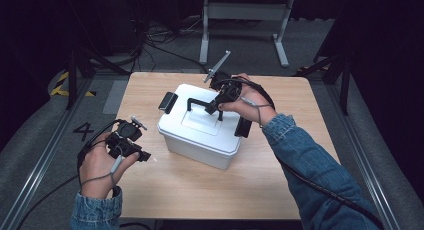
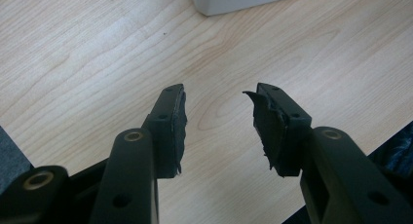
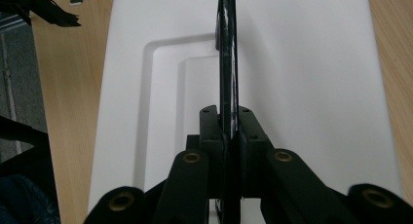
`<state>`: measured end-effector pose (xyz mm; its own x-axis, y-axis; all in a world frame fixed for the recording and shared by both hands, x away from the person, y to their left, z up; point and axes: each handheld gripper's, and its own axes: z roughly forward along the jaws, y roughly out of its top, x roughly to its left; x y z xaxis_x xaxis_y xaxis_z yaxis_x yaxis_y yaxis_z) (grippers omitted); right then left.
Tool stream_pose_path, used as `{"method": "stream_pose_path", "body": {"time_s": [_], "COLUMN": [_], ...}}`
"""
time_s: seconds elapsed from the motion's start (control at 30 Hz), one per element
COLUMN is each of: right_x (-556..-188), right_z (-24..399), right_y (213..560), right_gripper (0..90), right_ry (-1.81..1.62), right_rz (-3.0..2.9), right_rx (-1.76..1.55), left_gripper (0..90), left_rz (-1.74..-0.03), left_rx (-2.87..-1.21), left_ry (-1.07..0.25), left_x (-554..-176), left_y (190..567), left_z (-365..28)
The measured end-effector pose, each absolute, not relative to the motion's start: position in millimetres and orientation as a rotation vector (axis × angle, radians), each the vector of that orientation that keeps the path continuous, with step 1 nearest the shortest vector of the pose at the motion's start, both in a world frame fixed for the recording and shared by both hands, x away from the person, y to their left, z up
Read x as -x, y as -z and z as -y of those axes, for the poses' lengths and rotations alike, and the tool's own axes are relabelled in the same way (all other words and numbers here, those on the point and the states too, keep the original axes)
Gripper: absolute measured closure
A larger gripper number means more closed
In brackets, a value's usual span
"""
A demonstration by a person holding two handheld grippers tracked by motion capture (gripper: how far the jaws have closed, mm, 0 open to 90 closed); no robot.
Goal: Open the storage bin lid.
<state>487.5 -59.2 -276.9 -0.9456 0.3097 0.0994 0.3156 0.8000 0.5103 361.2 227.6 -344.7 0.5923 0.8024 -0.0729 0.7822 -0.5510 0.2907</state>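
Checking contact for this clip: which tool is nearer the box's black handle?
Right. The right tool is shut on the handle; the left tool sits open beside the white box.

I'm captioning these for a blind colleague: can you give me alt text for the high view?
A person's right gripper is shut on the black handle of a white lidded box on a wooden table. The left gripper, fingers apart, rests on the table left of the box.

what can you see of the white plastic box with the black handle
The white plastic lidded box sits near the middle of the light wooden table, turned at an angle. Its lid has a recessed centre panel and a black handle raised upright, clamped by the right gripper. Black latches sit at both ends.
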Motion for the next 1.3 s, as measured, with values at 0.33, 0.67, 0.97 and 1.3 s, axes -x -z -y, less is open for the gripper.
{"method": "stream_pose_path", "body": {"time_s": [0.33, 0.67, 0.97, 1.3], "right_x": [-481.0, -476.0, -474.0, -468.0], "right_z": [76.3, 110.0, 154.0, 204.5], "right_y": [250.5, 233.5, 225.9, 225.6], "right_gripper": [84.4, 84.3, 84.3, 84.4], "right_ry": [0.928, 0.986, 1.021, 1.047], "right_rz": [2.985, 2.984, 2.976, 2.956], "right_rx": [0.513, 0.574, 0.671, 0.779], "left_gripper": [55.5, 54.5, 53.6, 53.1], "left_rz": [-1.306, -1.306, -1.309, -1.309], "left_rx": [-2.521, -2.525, -2.530, -2.533], "left_ry": [-0.087, -0.090, -0.078, -0.080], "left_x": [-359.4, -361.7, -362.7, -363.1], "left_y": [344.5, 345.5, 346.5, 347.8], "left_z": [-228.5, -228.1, -228.8, -228.2]}}
